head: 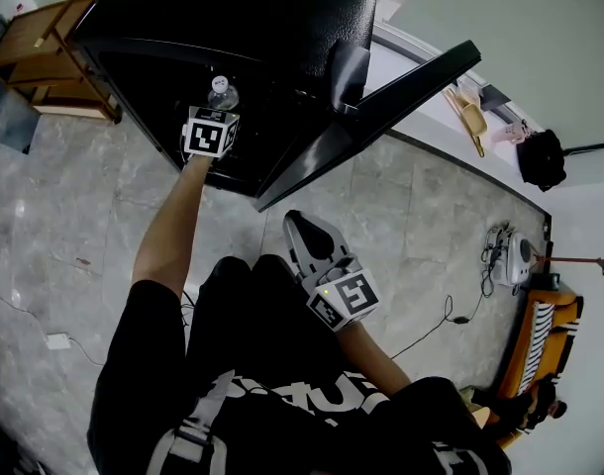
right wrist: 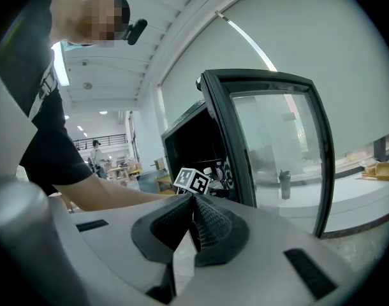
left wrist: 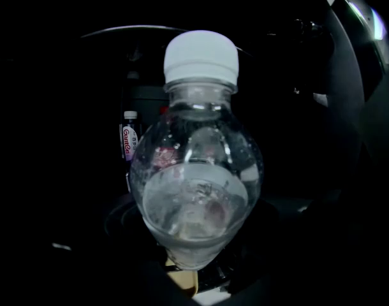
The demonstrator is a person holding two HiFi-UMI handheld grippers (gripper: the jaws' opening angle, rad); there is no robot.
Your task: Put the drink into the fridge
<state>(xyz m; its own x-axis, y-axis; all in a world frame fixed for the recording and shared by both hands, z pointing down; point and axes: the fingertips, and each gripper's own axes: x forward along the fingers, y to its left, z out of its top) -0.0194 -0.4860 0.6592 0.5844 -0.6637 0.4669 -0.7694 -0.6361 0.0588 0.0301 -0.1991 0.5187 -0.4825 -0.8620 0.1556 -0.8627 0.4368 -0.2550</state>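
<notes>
Holding a clear water bottle (left wrist: 196,190) by its base, jaws clamped on it, the left gripper (head: 218,115) is stretched at arm's length into the dark mouth of the black fridge (head: 233,18), whose glass door (head: 381,117) stands swung wide. The bottle is upright, white cap (left wrist: 201,56) on and about half full, with a small labelled bottle (left wrist: 129,139) standing deeper inside, behind it to the left. The right gripper (right wrist: 193,215) hangs back near the person's body, jaws pressed together on nothing. By my reading, opening the door and bringing the drink in are done; setting it down on a shelf, letting go and drawing the arm out remain.
</notes>
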